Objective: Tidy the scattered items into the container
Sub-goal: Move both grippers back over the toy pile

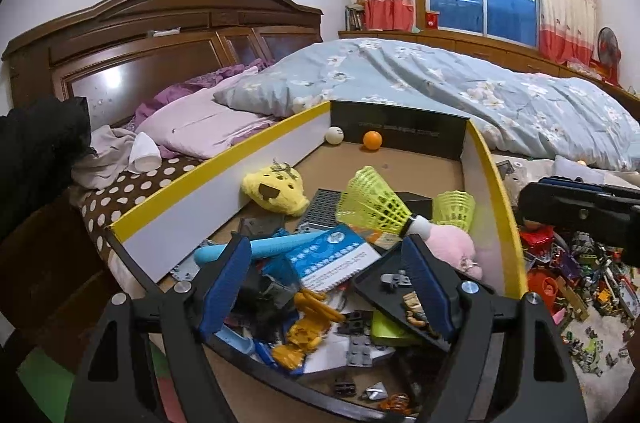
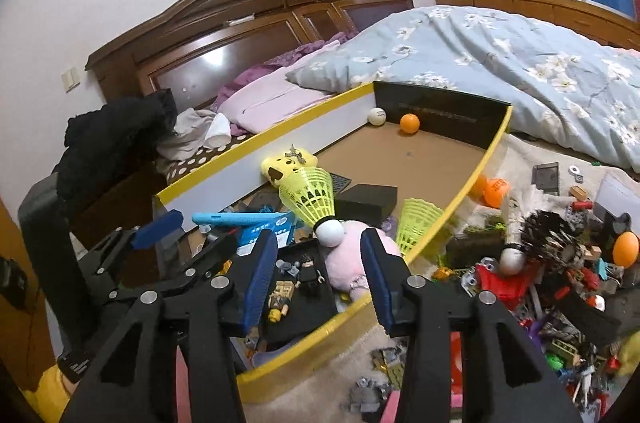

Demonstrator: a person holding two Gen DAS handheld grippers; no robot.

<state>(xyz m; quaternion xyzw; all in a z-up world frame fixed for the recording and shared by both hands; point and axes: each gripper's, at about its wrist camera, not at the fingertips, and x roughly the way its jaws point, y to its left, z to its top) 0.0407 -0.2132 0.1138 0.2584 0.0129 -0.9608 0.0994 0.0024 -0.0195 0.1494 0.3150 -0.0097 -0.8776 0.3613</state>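
Yellow shuttlecock [image 2: 310, 197] beyond open right claw [image 2: 320, 267]

the far half of the container [image 2: 280, 137] is my open ground: bare cardboard floor [image 2: 412, 163], with only a white ball [image 2: 377, 116] and an orange ball [image 2: 409, 123] against the black end wall. the near half is crowded: a yellow-green shuttlecock [image 2: 310, 197] stands tilted on a pink plush [image 2: 352, 263] just ahead of my right gripper [image 2: 320, 275], whose jaws stand apart with nothing between them. a second shuttlecock [image 2: 418, 223] leans by the yellow rim, a black box [image 2: 366, 203] sits behind. my left gripper [image 2: 188, 235] fills the left side. right of the rim, the bed is thick with small toys [image 2: 560, 283].
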